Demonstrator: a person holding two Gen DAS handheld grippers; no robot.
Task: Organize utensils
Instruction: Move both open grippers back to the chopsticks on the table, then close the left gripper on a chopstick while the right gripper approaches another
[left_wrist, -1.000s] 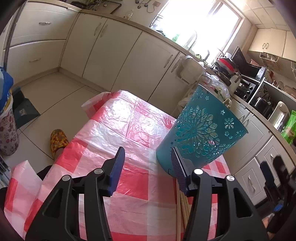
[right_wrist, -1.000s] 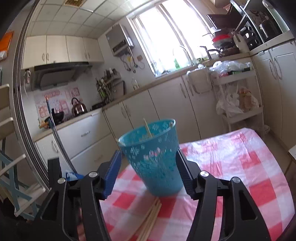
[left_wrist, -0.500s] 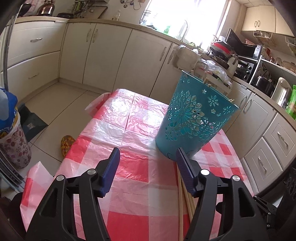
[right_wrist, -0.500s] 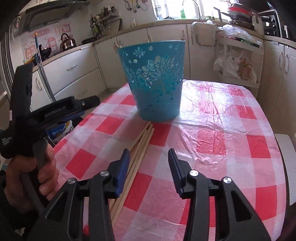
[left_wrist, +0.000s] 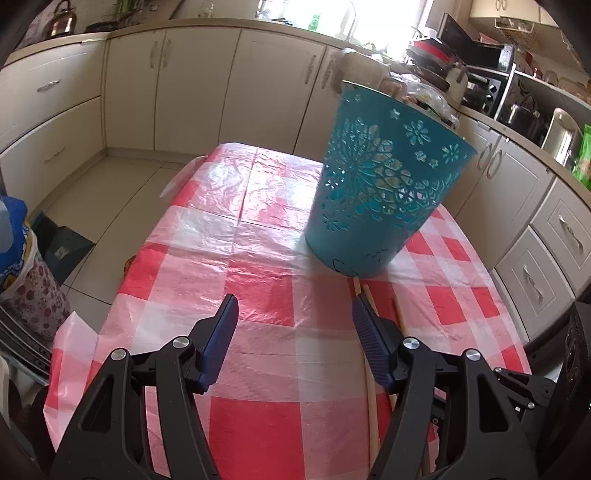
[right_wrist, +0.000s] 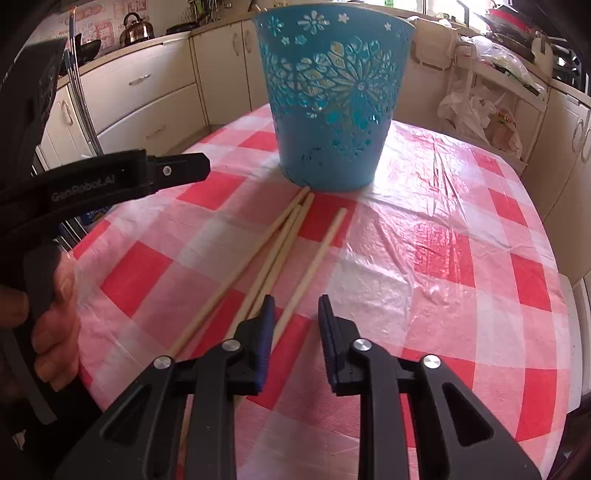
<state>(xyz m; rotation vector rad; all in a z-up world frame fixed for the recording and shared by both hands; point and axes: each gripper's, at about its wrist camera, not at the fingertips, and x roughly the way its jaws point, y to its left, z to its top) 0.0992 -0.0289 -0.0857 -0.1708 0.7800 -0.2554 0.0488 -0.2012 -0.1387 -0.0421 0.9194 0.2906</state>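
Chopsticks (right_wrist: 291, 236) lie on checked tablecloth (right_wrist: 443, 240) before teal cutout bin (right_wrist: 330, 92), contents hidden. "GenRobot.AI" on left gripper (left_wrist: 293, 317), spread wide; right gripper (right_wrist: 297, 314) parted, empty.

- The desk (right_wrist: 461, 240) wears a red-and-white checked plastic cloth, wrinkled and glossy.
- A teal cut-out bucket (right_wrist: 332, 96) stands upright on it, towards the far end.
- Wooden chopsticks (right_wrist: 280, 243) lie flat just before the bucket's base; four, it seems, three bunched and one slightly apart.
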